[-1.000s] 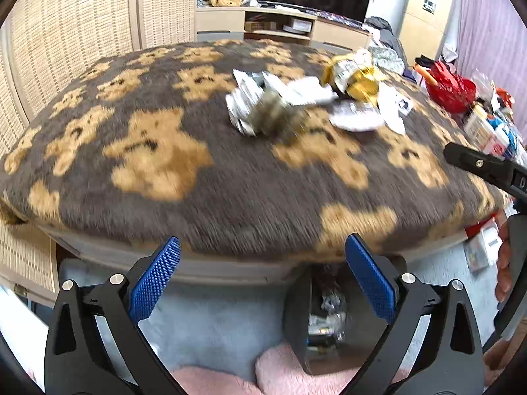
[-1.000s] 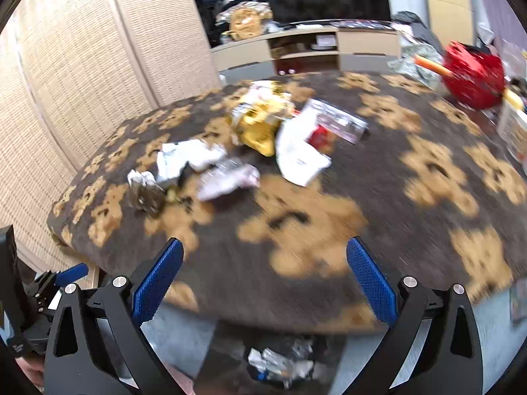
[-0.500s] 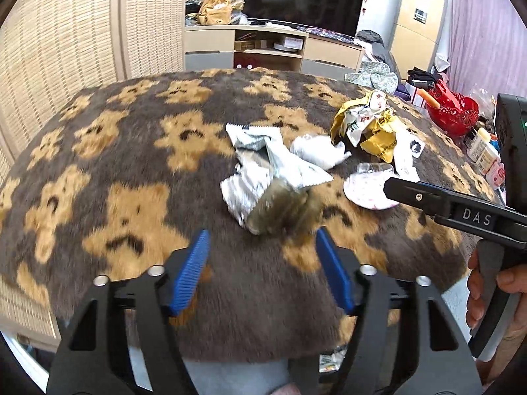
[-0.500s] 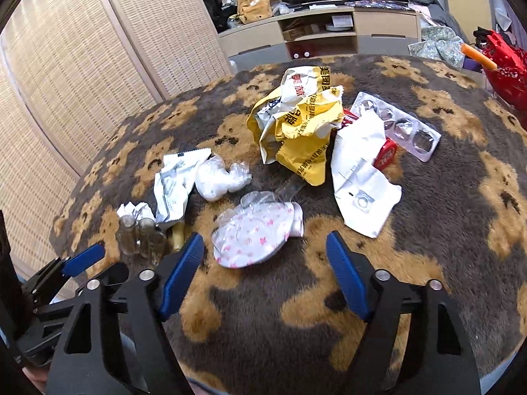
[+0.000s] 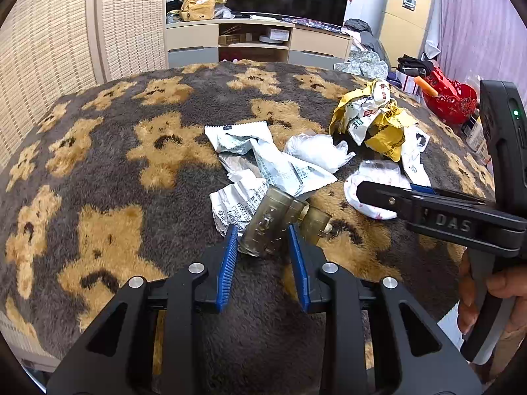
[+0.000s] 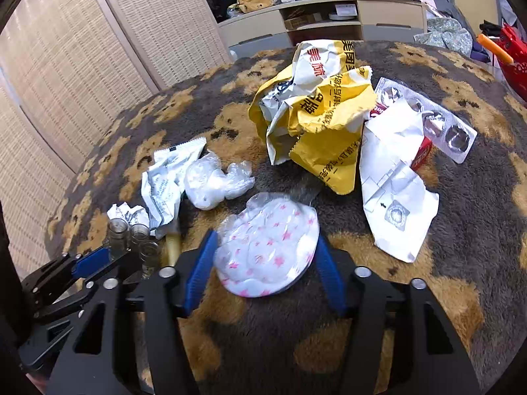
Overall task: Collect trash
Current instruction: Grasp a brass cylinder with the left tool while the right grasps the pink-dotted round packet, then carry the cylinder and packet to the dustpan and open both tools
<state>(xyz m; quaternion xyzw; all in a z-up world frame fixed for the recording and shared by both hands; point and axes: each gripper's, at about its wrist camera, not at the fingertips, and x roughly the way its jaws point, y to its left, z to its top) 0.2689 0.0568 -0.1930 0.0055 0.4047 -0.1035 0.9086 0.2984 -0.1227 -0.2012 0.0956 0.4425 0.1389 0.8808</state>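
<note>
Left wrist view: left tongs (image 5: pixel 263 243), jaws just narrowing, are closing around the cluster of small vials (image 5: pixel 273 220) on the bear-pattern blanket (image 5: pixel 98 164); pads beside it, contact unclear.

Right wrist view: right tongs (image 6: pixel 263 256), half open and likewise closing, are straddling the star-printed wrapper (image 6: pixel 266 247). Pickup step; next, likely squeezing, then lifting. No bin visible.

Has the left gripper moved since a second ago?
Yes. The left gripper has advanced from the table edge across the bear blanket to the vials, jaws closing around them.
</note>
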